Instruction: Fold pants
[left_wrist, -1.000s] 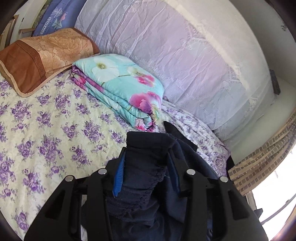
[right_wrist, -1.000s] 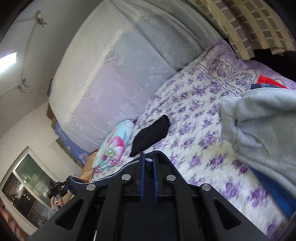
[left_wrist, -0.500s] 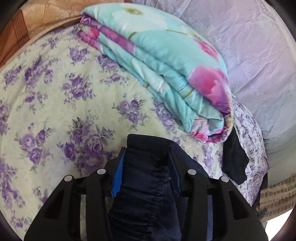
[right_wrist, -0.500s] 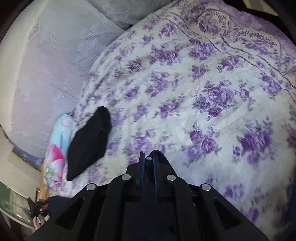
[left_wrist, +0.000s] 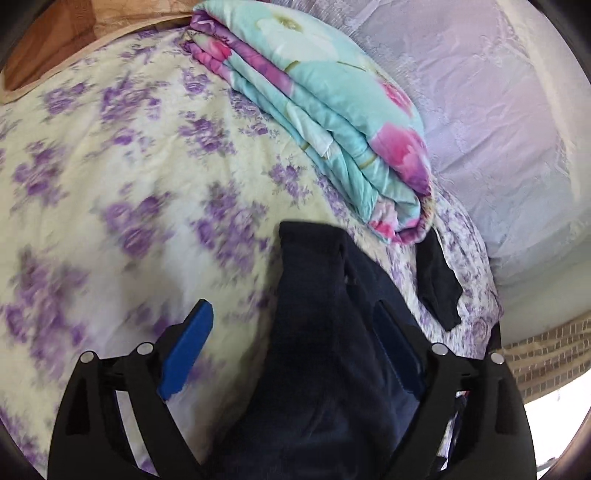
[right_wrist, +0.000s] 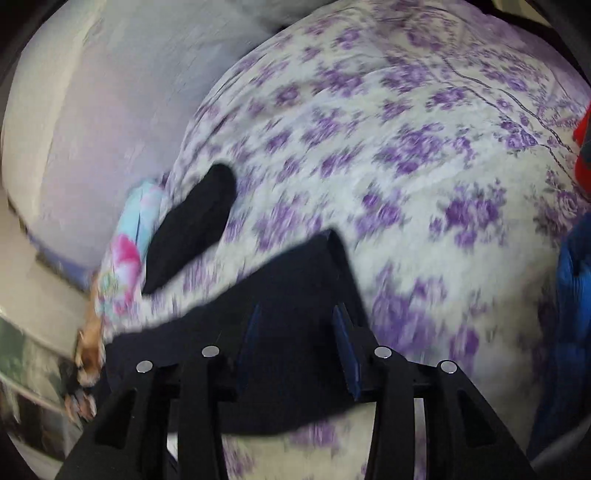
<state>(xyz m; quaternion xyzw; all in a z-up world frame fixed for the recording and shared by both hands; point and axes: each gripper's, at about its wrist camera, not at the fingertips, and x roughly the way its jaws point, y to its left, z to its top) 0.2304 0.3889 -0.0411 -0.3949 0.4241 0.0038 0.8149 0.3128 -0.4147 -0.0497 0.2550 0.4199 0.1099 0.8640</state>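
The dark navy pants (left_wrist: 325, 332) lie on the purple-flowered bedsheet (left_wrist: 110, 177). My left gripper (left_wrist: 291, 332) is open, its blue pads wide apart, with the waistband end lying loose between them. In the right wrist view the pants (right_wrist: 295, 295) lie flat on the sheet, one corner pointing away. My right gripper (right_wrist: 297, 332) is open, its fingers apart over the cloth, not pinching it.
A folded turquoise floral quilt (left_wrist: 325, 103) lies just beyond the pants, with a small black garment (left_wrist: 439, 284) beside it; that garment also shows in the right wrist view (right_wrist: 192, 225). A brown pillow (left_wrist: 74, 40) is far left. Blue (right_wrist: 572, 314) and red (right_wrist: 583, 144) clothes lie at the right.
Both grippers have opened and let go of the pants, which now lie on the bed. Both views have dropped closer to the sheet.
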